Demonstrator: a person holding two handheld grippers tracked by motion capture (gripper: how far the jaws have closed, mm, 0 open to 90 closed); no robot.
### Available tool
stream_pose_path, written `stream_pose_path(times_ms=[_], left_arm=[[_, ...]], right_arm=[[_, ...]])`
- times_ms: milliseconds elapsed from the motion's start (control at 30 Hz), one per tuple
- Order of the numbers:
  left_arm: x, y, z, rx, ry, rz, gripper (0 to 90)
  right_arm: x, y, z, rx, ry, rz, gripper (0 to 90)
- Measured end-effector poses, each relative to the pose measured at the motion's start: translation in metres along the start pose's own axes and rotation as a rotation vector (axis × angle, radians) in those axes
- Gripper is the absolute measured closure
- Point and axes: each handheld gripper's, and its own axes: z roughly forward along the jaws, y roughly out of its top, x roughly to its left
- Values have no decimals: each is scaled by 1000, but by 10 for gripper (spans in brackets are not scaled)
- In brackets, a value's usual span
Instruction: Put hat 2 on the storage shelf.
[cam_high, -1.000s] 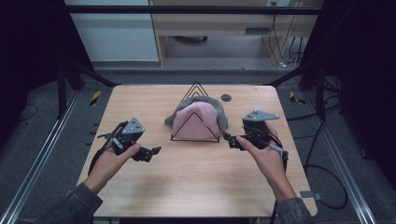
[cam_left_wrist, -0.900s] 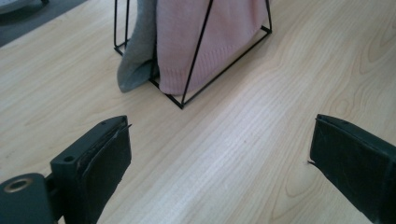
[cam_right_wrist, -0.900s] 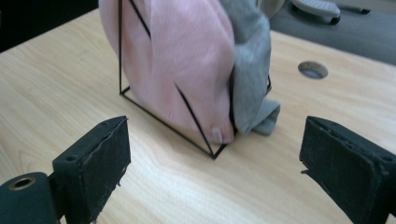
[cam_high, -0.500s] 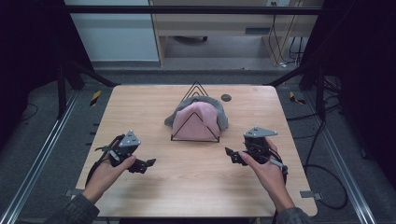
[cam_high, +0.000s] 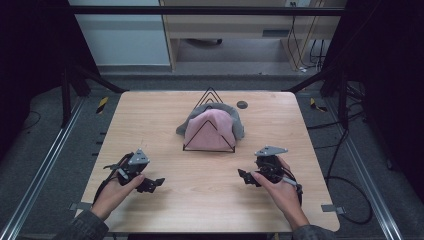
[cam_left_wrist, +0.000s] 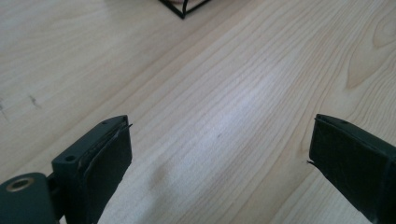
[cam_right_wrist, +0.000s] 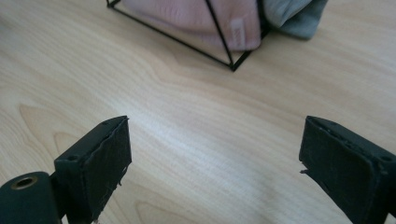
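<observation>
- We hold the left gripper (cam_high: 156, 182) low over the near-left worktop (cam_high: 150, 115); jaws spread wide, nothing between them, bare wood below.
- We hold the right gripper (cam_high: 242, 174) at the near-right, jaws likewise wide apart and empty, aimed toward the wire rack (cam_right_wrist: 219, 39).
- The pink cloth (cam_high: 209, 131) sits draped inside the wire rack at the worktop's middle, far side, with a grey cloth (cam_high: 235, 120) behind and around it.
- Judgement: both grippers rest well apart from the cloths, flanking them, open and ready for a two-sided reach.
- A small dark disc (cam_high: 242, 104) lies beyond the rack, untouched.
</observation>
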Motion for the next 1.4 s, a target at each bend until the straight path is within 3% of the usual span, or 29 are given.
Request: stream_pose_path(times_ms=[300, 600, 733, 900, 1067, 1133, 1300, 1400], left_arm=[[1, -11, 11, 23, -8, -1, 53], [2, -19, 21, 71, -26, -7, 50], [0, -20, 22, 64, -26, -12, 40], [-4, -24, 25, 39, -7, 18, 0], [-3, -25, 25, 31, -12, 23, 0], [-3, -26, 25, 29, -14, 26, 0], [-3, -26, 25, 29, -13, 26, 0], [-3, -26, 25, 32, -15, 27, 0]], right_arm=[[10, -10, 16, 84, 23, -44, 98], [7, -14, 22, 101, 13, -25, 82], [7, -15, 24, 106, 11, -28, 81], [8, -19, 30, 137, 6, -23, 64], [13, -22, 33, 131, -21, -44, 34], [15, -24, 34, 123, -34, -85, 13], [18, -34, 35, 40, -35, -91, 2], [18, -35, 35, 35, -37, -86, 2]])
